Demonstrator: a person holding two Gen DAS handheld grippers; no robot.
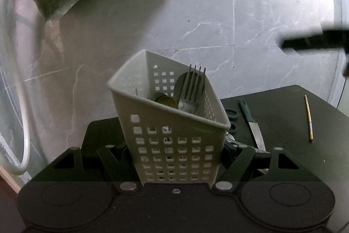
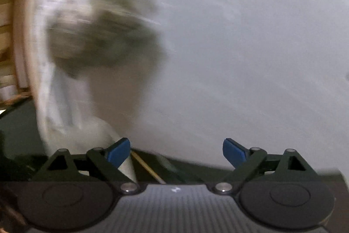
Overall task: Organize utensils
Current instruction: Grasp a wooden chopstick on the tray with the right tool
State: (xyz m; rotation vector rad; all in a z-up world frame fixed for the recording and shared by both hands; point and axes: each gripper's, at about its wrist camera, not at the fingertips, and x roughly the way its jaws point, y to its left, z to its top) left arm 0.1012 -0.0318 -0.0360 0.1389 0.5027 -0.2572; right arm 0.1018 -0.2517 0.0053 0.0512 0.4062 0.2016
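1. Between the left gripper's (image 1: 175, 158) fingers, a white perforated utensil caddy (image 1: 172, 123) is clamped, tilted, over the black table (image 1: 283, 123).
2. Inside it stand a fork (image 1: 194, 84) and spoons (image 1: 165, 99).
3. Beside it on the table lie a green-handled knife (image 1: 253, 126), scissors (image 1: 232, 115) and a chopstick (image 1: 308, 117).
4. The right gripper (image 2: 176, 152) is spread wide, blue pads (image 2: 118, 151) holding nothing; its view is blurred.

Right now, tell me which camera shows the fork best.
The left wrist view: the fork stands tines up in the white basket, sharp and centered. The right wrist view is motion-blurred and shows no fork.
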